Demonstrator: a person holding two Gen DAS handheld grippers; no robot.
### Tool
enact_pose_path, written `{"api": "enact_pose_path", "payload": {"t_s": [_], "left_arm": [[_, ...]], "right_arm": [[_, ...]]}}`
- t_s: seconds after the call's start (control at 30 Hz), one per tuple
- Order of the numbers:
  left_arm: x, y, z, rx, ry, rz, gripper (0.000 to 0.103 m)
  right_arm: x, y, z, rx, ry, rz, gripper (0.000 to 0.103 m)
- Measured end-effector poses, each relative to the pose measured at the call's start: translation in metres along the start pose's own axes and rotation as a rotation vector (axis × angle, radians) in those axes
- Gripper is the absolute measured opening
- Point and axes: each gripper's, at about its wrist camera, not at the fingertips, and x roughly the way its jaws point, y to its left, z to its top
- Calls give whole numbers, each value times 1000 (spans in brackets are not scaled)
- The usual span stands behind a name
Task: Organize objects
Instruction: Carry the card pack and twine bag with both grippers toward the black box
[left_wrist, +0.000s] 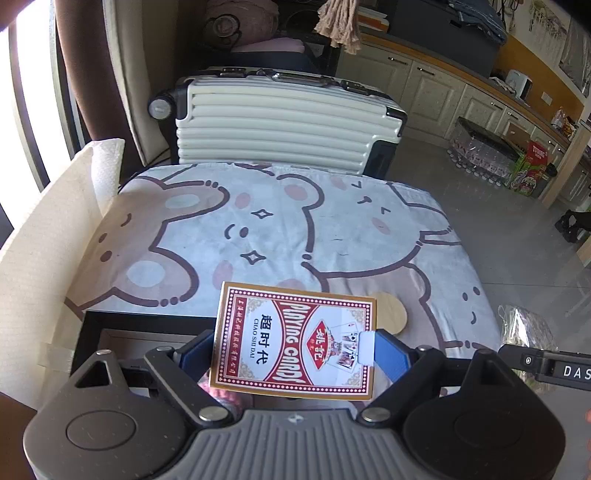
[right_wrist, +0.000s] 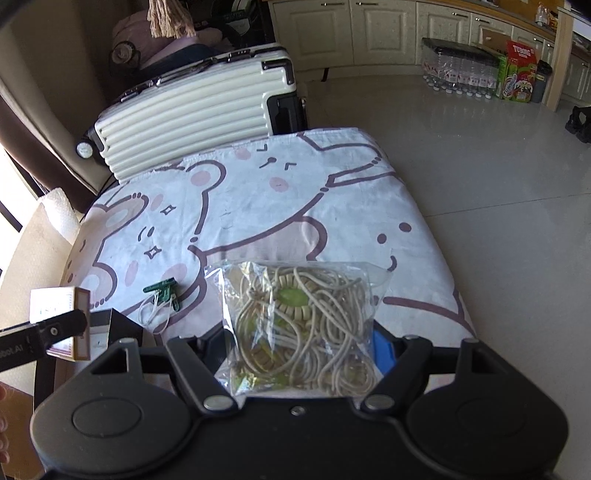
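Left claw (left_wrist: 295, 341) at bottom centre of the left wrist view, clenched on a red and white pack of playing cards (left_wrist: 293, 339); pack held flat-face up to the camera, tilted a bit, blue pads on both its sides. Right claw (right_wrist: 301, 339) at bottom centre of the right wrist view, grasping a clear plastic bag (right_wrist: 299, 328) stuffed w/ beige cords and green bits.

Table (left_wrist: 258, 229) fills the middle of both views, covered by a white cloth w/ cartoon bears and rabbits drawn in brown outline, pink cheeks. On the cloth: a round wooden coaster (left_wrist: 391, 312) just right of the card pack, partly behind it; a small green clip w/ white string (right_wrist: 162, 295) at centre left of the right wrist view. A dark box (left_wrist: 122, 332) sits at the table's near left edge, lower left of the frame; what's inside it can't be made out.

Room: cream ribbed suitcase (left_wrist: 280, 122) lying on its side right behind the table's far edge; brown curtain (left_wrist: 77, 55) and bright window at upper left; cream cabinets (left_wrist: 436, 85) along the upper right wall; pale tiled floor (right_wrist: 498, 166) on the right; shrink-wrapped water bottles (right_wrist: 458, 70) and a red-green carton (right_wrist: 517, 72) by the cabinets, upper right.
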Motion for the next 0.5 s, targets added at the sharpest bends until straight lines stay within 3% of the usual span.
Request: {"api": "enact_pose_path", "payload": {"t_s": [0.5], "left_arm": [[-22,76,1,-74,-22,86,90]], "right_arm": [[16,78,5,-75,14,90,76]]}}
